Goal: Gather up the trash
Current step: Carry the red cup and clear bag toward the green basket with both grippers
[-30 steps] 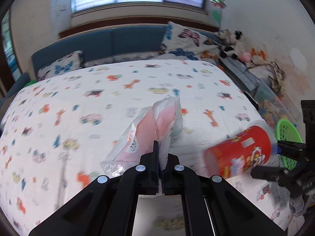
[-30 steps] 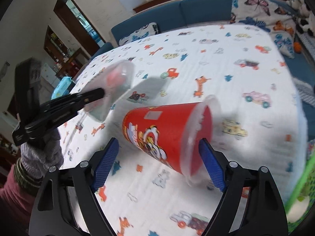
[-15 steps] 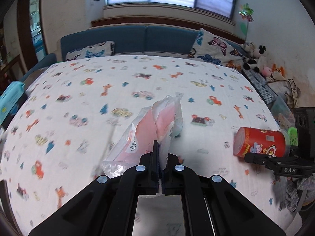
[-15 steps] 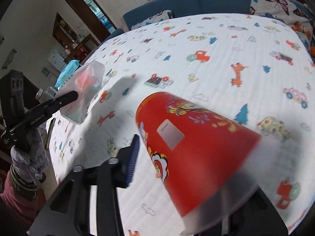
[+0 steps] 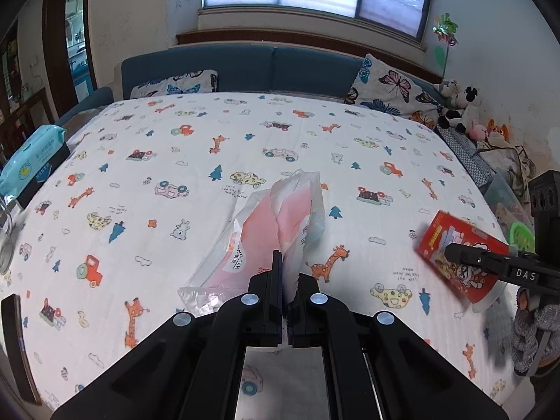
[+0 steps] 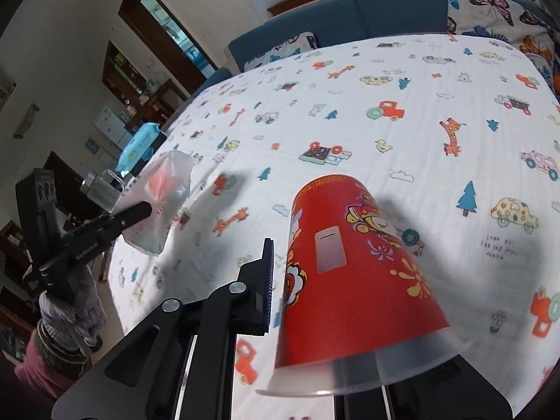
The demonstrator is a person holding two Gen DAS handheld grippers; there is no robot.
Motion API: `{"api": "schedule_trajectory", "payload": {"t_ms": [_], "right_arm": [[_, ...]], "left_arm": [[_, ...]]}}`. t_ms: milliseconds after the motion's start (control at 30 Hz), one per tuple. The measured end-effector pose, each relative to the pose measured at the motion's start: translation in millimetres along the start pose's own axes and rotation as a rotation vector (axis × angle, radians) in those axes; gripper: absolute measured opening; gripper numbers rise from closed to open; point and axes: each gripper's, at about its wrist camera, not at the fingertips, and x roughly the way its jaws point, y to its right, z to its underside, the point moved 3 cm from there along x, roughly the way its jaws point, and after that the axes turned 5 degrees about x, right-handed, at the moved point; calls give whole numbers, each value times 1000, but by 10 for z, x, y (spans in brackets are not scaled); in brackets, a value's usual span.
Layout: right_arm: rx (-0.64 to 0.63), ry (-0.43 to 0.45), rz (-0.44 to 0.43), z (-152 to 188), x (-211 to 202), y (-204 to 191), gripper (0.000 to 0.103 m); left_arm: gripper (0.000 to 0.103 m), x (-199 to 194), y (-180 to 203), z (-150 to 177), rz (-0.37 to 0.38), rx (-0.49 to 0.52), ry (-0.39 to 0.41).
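Note:
A crumpled clear plastic bag with pink print [image 5: 266, 231] hangs above the bedsheet, and my left gripper [image 5: 287, 262] is shut on its lower edge. The right wrist view shows that bag [image 6: 164, 203] and the left gripper [image 6: 140, 210] at far left. A red paper cup with cartoon print and a clear lid [image 6: 350, 262] lies sideways in my right gripper [image 6: 350, 287], which is shut on it; one blue-padded finger [image 6: 267, 273] shows and the other is hidden behind the cup. Its shadow falls on the sheet below. In the left wrist view the cup [image 5: 451, 238] and right gripper [image 5: 455, 253] sit at right.
A bed with a white cartoon-print sheet [image 5: 210, 161] fills both views. A blue wipes pack [image 5: 28, 161] and a glass jar [image 5: 7, 231] stand at its left edge, a green basket [image 5: 521, 236] and plush toys [image 5: 458, 105] at its right. Butterfly pillows [image 5: 392, 87] lean on the blue backrest.
My right gripper has shut on the red cup and raised it off the sheet. The left gripper has carried the bag away from the cup, so the cup looks smaller and farther right.

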Motion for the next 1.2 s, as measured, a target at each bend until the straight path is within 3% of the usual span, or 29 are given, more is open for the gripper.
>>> {"api": "schedule_trajectory", "payload": {"t_ms": [467, 1200], "right_arm": [[27, 45, -57, 172, -296, -169, 11], [82, 100, -36, 308, -572, -74, 11]], "left_arm": [[2, -310, 119, 172, 17, -3, 33], [2, -407, 314, 362, 63, 6, 37]]}}
